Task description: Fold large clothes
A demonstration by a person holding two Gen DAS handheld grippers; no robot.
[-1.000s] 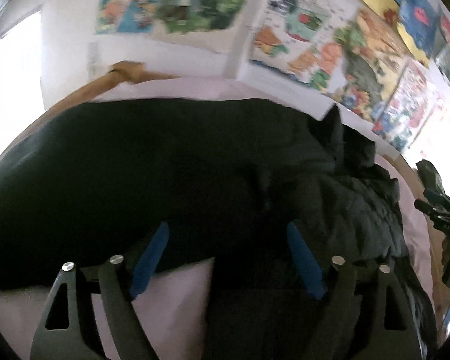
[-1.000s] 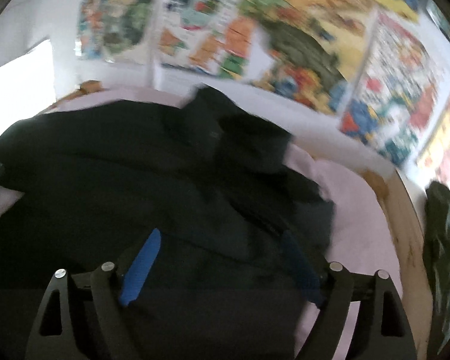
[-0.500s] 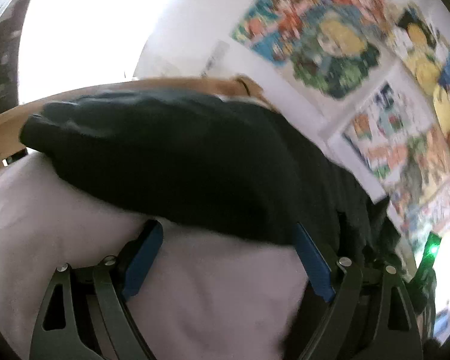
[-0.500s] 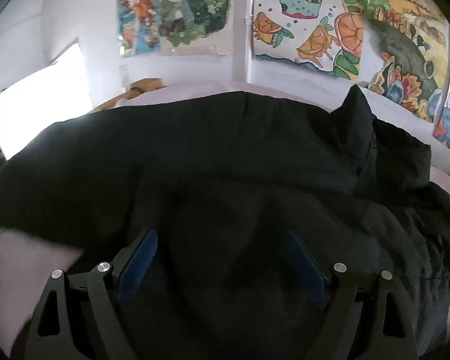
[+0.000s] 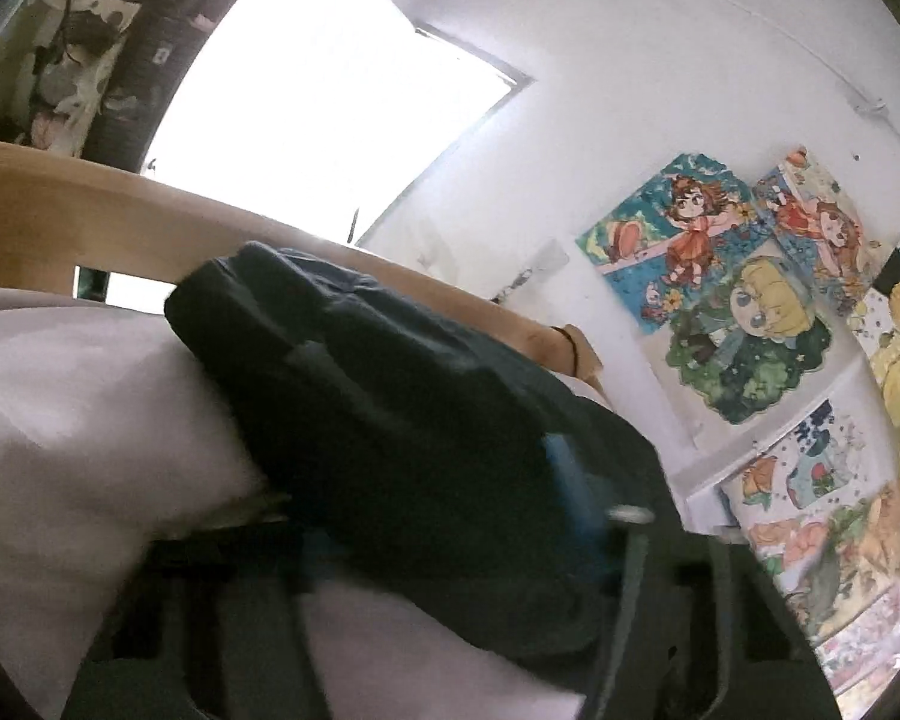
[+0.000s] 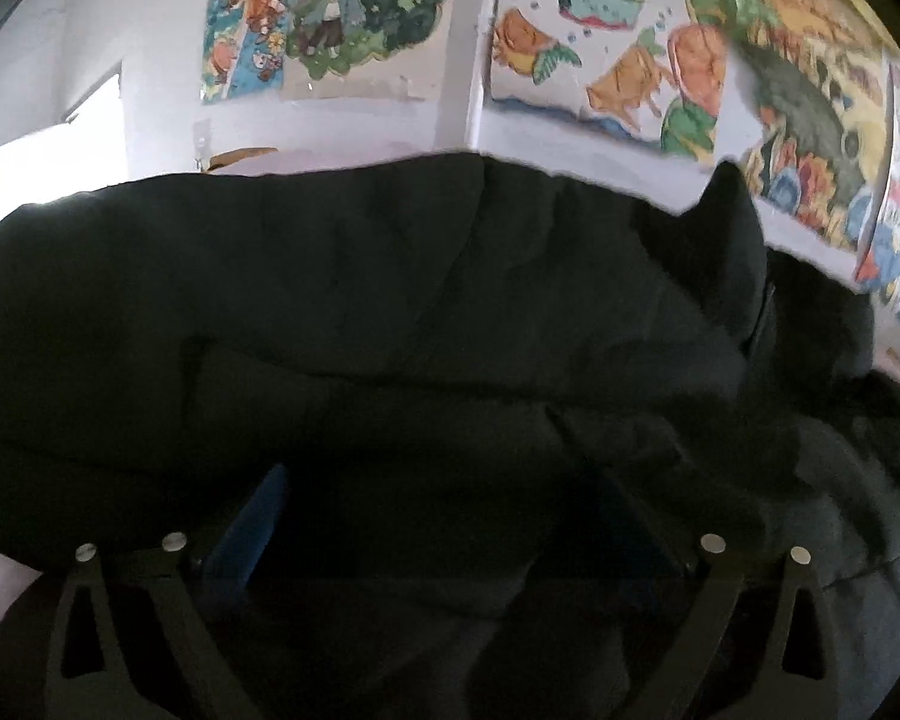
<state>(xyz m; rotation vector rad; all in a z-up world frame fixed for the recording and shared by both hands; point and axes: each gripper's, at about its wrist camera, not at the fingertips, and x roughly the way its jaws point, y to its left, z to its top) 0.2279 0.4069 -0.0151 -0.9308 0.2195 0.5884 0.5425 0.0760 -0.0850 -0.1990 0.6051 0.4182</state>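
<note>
A large black padded jacket (image 6: 420, 312) lies spread on a pale pink bedsheet (image 5: 78, 396). In the left wrist view one end of it, a sleeve or hem (image 5: 342, 372), runs across the sheet toward the bed's wooden frame. My left gripper (image 5: 426, 516) is pressed low against this part; its right blue pad (image 5: 570, 492) shows, the left pad is blurred and hidden by cloth. My right gripper (image 6: 450, 516) is open, its blue pads (image 6: 252, 522) wide apart over the jacket's body, which fills the view.
A curved wooden bed rail (image 5: 120, 216) runs behind the jacket. A bright window (image 5: 330, 96) is in the far wall. Colourful cartoon posters (image 6: 600, 42) cover the wall beside the bed. Dark and patterned items (image 5: 78, 72) are stacked at the upper left.
My left gripper has swung left and dipped down onto the jacket's end by the bed rail. My right gripper has moved closer over the jacket's body.
</note>
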